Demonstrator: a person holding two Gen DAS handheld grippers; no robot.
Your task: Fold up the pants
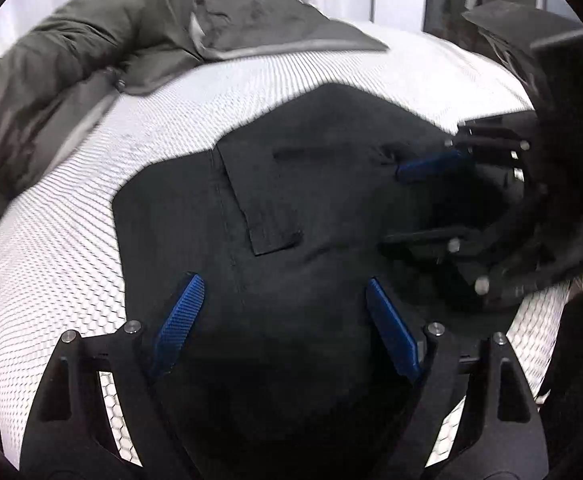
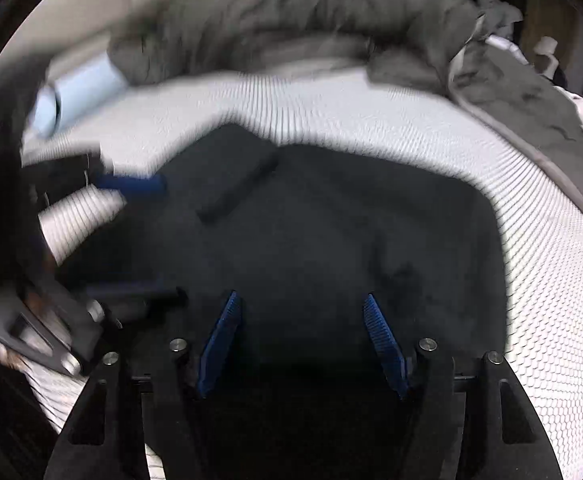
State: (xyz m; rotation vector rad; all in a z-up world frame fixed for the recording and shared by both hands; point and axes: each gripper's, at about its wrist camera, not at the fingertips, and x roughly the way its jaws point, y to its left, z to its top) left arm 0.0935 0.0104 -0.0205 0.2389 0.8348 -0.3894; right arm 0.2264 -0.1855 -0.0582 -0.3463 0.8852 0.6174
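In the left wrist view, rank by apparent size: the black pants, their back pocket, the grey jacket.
1. Black pants, though nearest the camera.
2. Grey jacket, partly cut off, so unsure.
3. Back pocket, clearly smallest.

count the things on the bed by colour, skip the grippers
black: 1, the folded pants
grey: 1, the rumpled blanket along the far side
light blue: 1, a roll at the left in the right wrist view
total: 3
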